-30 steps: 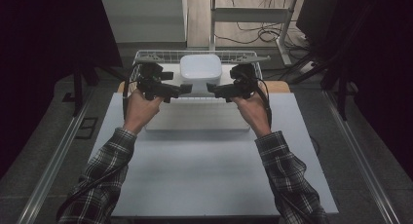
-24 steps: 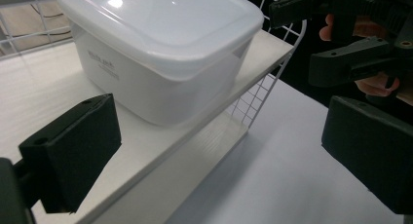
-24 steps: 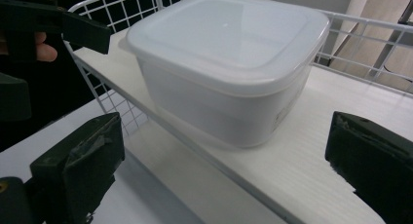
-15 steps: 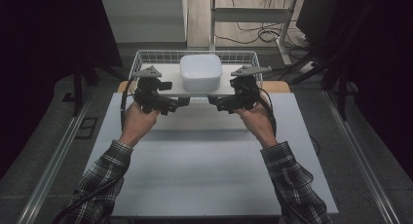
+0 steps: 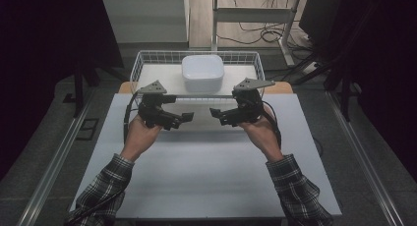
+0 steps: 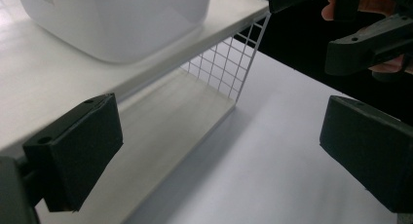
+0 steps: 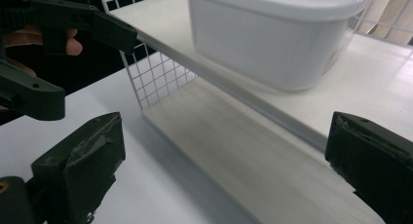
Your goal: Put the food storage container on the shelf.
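Observation:
A white lidded container (image 5: 202, 72) sits on the white shelf of a wire basket (image 5: 147, 59) at the table's far edge. My left gripper (image 5: 186, 118) and right gripper (image 5: 216, 114) hover in front of the basket, tips pointing at each other, both open with nothing between the jaws. In the left gripper view the container (image 6: 122, 19) lies up and to the left of the open gripper (image 6: 219, 151), with the right gripper (image 6: 360, 44) beyond. The right gripper view has the container (image 7: 272, 39) above its open gripper (image 7: 224, 170).
The white table (image 5: 196, 177) stretches toward the person. The basket's wire mesh wall (image 6: 224, 68) and a pale lower board (image 7: 253, 151) stand just ahead of the jaws. Dark floor, metal rails and cables surround the table.
Both grippers have drawn back from the container's sides toward the person and now hang lower, in front of the basket. The container stays on the shelf.

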Motion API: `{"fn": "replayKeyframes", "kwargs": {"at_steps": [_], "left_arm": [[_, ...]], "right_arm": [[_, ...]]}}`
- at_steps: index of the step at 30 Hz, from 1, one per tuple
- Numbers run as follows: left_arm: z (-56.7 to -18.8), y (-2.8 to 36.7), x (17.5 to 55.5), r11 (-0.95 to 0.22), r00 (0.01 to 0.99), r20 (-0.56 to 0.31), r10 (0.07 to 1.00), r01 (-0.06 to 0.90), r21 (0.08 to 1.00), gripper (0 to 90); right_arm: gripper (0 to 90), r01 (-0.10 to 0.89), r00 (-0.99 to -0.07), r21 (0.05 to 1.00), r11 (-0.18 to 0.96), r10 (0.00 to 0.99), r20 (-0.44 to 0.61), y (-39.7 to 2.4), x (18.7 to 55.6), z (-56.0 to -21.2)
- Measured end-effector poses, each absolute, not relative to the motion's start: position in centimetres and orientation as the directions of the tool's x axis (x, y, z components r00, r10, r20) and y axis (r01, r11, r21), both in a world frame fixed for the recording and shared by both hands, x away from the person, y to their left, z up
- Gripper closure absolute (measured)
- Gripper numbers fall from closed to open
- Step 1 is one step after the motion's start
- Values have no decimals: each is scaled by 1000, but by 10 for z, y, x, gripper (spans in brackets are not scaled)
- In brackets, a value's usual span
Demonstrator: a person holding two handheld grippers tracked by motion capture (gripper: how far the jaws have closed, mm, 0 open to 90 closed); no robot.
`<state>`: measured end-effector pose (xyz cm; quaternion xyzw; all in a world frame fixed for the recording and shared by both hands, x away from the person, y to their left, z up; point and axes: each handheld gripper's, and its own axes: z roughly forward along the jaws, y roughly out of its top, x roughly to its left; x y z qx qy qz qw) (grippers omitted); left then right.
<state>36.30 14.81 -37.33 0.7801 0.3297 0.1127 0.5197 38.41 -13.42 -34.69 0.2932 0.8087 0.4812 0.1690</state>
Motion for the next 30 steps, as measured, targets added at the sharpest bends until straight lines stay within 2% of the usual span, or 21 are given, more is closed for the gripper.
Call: {"fn": "replayKeyframes", "kwargs": {"at_steps": [15,30], "left_arm": [[-412,140,347,-269,760,-178,625,424,865,15],[-453,144,337,-255,729,-213,650,474,843,22]], "right_arm": [[5,307,-793,860,407,609,-5,-135,366,-382],[0,334,-780,855,396,625,16,-147,360,-414]]}}
